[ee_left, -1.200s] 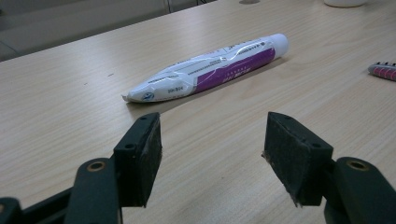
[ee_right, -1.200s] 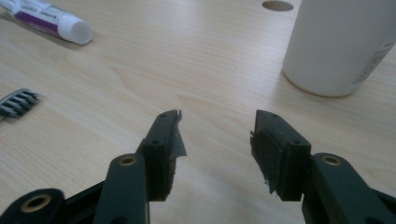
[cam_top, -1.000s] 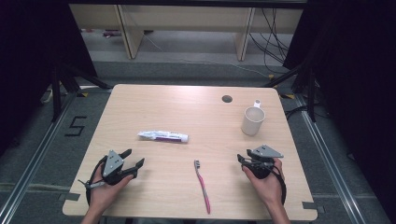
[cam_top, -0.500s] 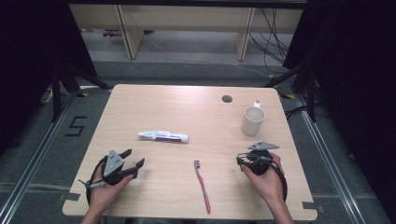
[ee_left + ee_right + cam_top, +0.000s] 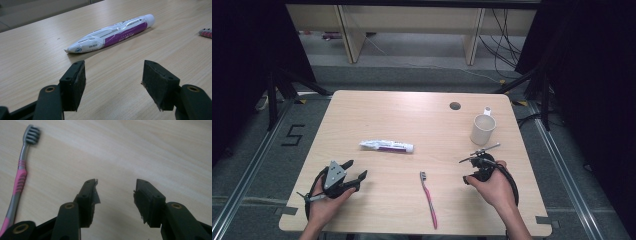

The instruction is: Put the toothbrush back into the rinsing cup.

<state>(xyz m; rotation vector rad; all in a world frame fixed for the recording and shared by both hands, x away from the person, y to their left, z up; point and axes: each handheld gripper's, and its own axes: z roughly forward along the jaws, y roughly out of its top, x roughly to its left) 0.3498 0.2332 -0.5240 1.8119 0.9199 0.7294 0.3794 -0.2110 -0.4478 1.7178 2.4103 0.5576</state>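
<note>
Black-jawed grippers above a wooden table (image 5: 412, 120).
Left gripper (image 5: 113, 82) gaped, empty, below toothpaste tube (image 5: 112, 32); right gripper (image 5: 115, 200) had just opened wider, empty, right of toothbrush (image 5: 21, 172).

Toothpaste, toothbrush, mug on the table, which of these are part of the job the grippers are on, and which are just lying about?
Part of the job:
- toothpaste tube, straight ahead of the open left gripper
- toothbrush, beside the open right gripper

Probably just lying about:
- mug, at the far right of the table, no gripper pointing at it
</note>
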